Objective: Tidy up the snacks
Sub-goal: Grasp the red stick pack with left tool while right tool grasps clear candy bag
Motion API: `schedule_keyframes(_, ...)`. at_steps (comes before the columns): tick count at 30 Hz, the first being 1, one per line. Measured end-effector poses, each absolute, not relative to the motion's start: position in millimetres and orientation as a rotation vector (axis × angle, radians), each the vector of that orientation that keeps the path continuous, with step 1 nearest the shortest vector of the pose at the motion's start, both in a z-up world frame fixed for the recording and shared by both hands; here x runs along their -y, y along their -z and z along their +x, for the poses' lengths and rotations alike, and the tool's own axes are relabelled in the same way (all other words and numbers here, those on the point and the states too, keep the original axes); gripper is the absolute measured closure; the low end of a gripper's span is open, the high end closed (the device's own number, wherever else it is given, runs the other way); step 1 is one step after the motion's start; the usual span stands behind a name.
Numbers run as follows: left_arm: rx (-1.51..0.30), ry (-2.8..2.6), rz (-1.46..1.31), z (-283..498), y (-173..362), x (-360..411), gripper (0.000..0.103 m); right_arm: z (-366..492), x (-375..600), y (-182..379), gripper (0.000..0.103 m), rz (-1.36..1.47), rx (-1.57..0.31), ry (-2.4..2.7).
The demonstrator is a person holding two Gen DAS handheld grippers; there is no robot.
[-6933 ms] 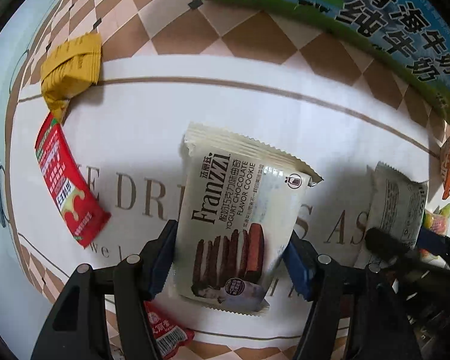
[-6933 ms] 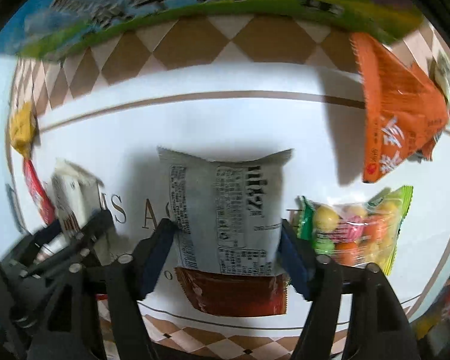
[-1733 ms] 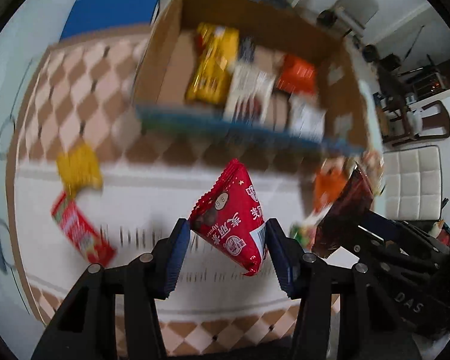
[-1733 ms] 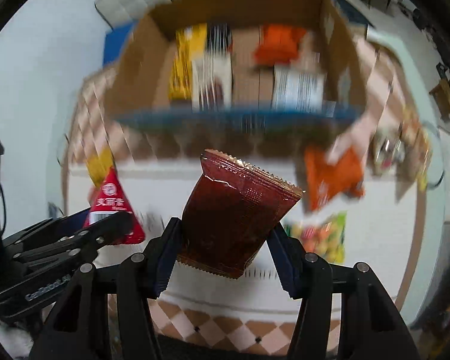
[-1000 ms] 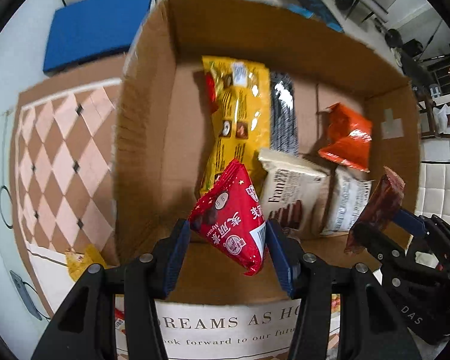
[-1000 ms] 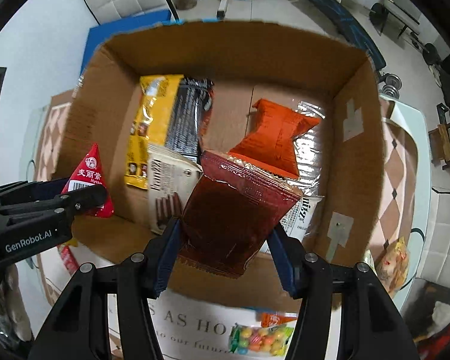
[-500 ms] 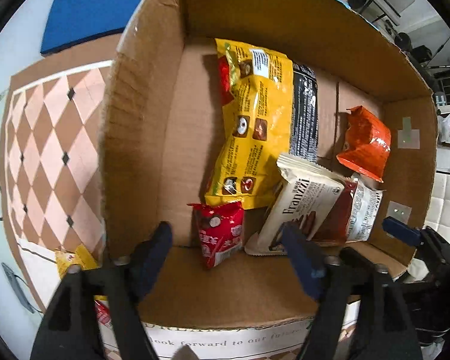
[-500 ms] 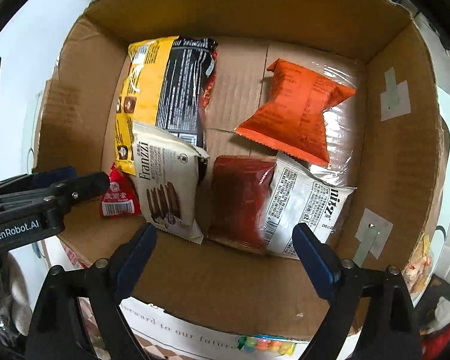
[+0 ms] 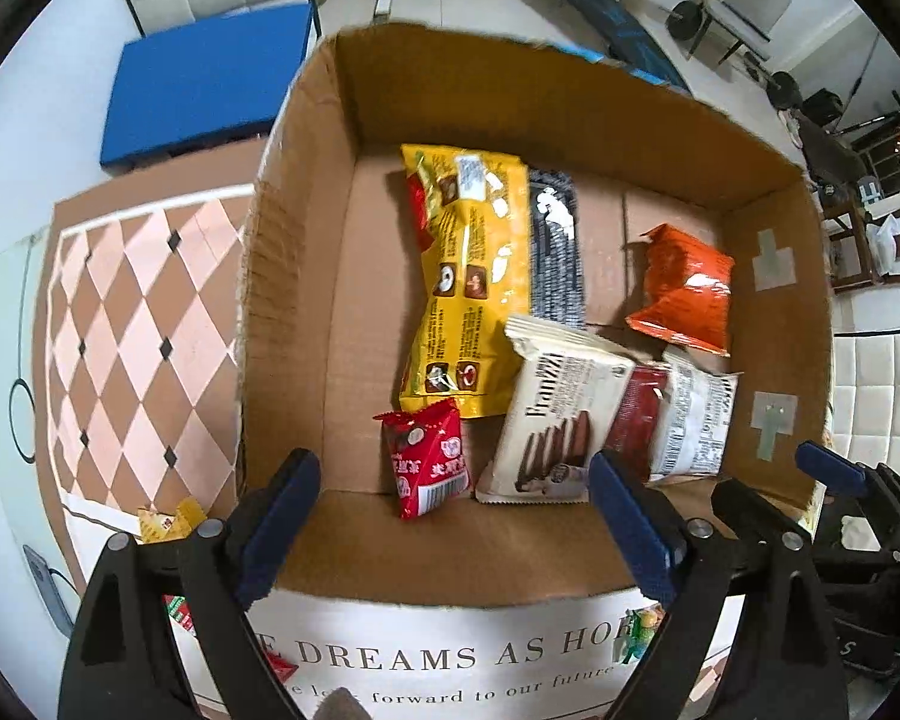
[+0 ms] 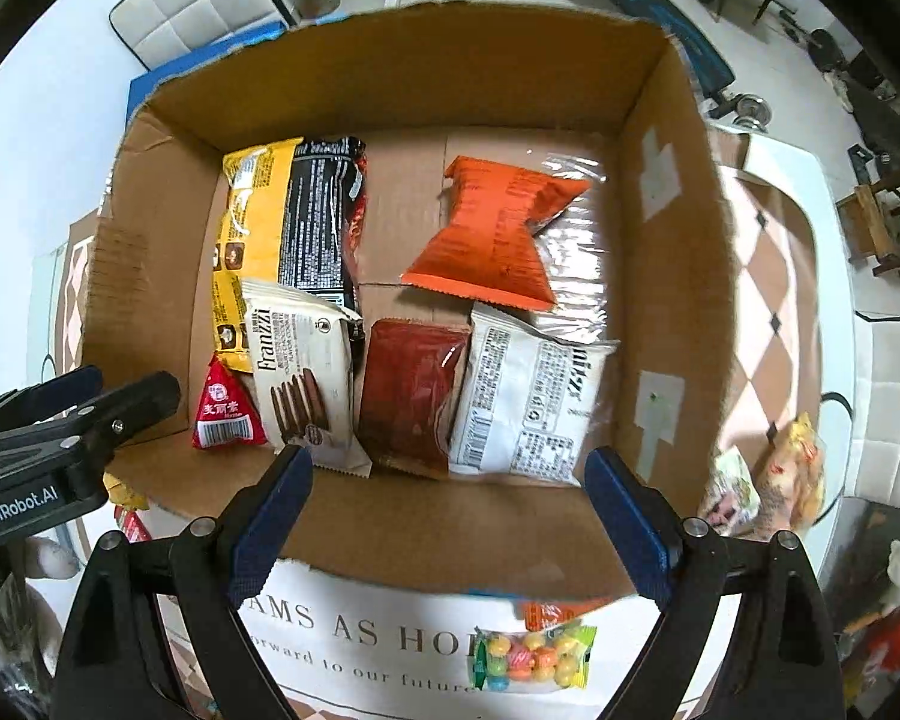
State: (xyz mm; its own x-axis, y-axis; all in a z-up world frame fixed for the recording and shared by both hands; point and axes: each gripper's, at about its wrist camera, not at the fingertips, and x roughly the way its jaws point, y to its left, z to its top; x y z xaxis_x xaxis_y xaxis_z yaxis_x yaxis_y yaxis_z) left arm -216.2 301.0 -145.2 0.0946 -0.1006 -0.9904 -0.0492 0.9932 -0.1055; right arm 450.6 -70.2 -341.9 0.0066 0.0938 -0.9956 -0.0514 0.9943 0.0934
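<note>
Both the left hand-held gripper (image 9: 453,525) and right hand-held gripper (image 10: 447,516) now gape empty, their red triangular pack (image 9: 427,457) and dark red packet (image 10: 411,387) dropped ahead into the cardboard box (image 10: 660,276), leaving the candy bag (image 10: 531,660) to fetch.

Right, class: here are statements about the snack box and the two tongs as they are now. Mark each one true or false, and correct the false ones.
1. The left tongs grip the small red triangular packet. False: they are open and empty; the packet lies in the brown cardboard box.
2. The white Franzzi cookie packet lies between the red triangular packet and the dark red flat packet. True.
3. The orange crinkled packet lies on the tablecloth. False: it is in the box.
4. The clear bag of coloured candies lies outside the box. True.
5. The right tongs are open. True.
</note>
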Motion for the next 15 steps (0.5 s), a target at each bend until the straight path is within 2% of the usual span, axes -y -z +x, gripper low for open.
schedule_keyframes(15, -1.206, 0.024, -0.035, -288, 58, -282, 0.011, 393, 75, 255, 0.008, 0.001, -1.332, -0.049)
